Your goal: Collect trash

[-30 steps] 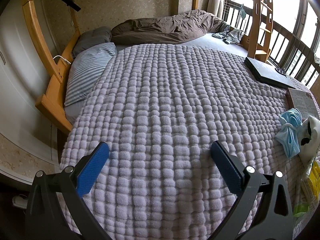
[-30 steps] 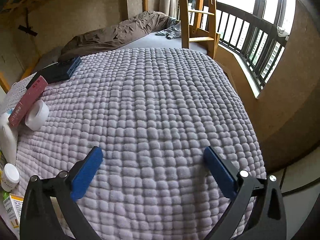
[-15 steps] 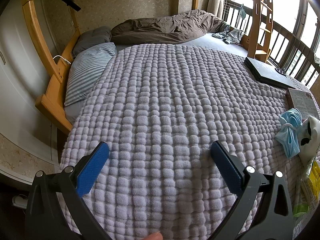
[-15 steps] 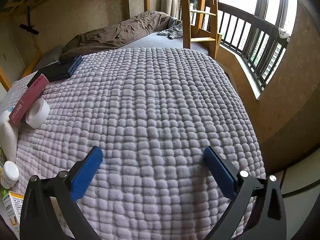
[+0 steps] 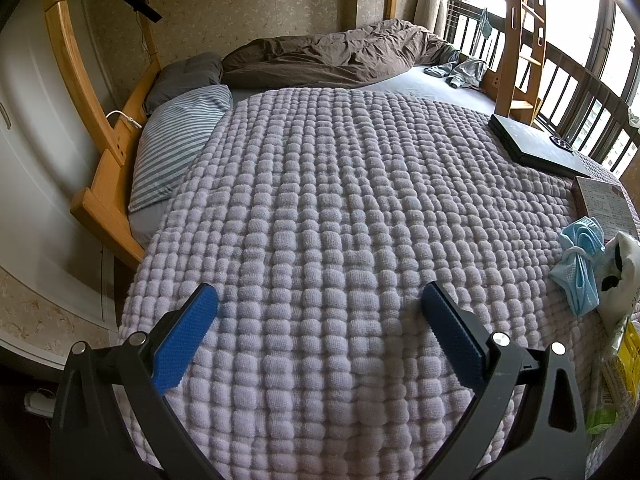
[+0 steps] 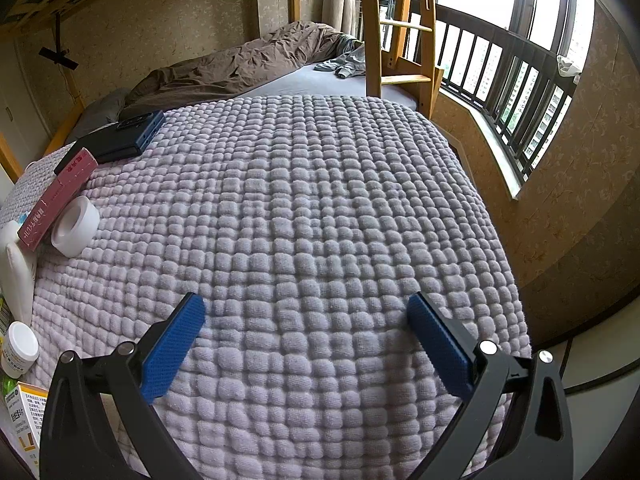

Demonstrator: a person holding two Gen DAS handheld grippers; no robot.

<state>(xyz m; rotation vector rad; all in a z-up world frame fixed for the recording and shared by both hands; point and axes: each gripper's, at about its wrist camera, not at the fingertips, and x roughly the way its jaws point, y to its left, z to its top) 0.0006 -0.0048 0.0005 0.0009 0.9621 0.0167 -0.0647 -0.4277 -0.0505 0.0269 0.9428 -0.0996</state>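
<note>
Crumpled blue face masks (image 5: 579, 268) lay at the right edge of the quilted blanket (image 5: 340, 200), beside a white plastic bag (image 5: 620, 276), well right of the left gripper (image 5: 320, 300), whose fingers were spread wide and empty. In the right wrist view, the right gripper (image 6: 306, 310) hovered likewise released over the blanket; a tape roll (image 6: 75, 226), a red box (image 6: 56, 200) and a white-capped jar (image 6: 18, 350) sat at the left.

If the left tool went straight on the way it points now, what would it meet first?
Probably just the lilac blanket: the left tool is open over bare quilted fabric. The blue face masks lie well off to the right, outside that line. Depth is hard to judge.
</note>
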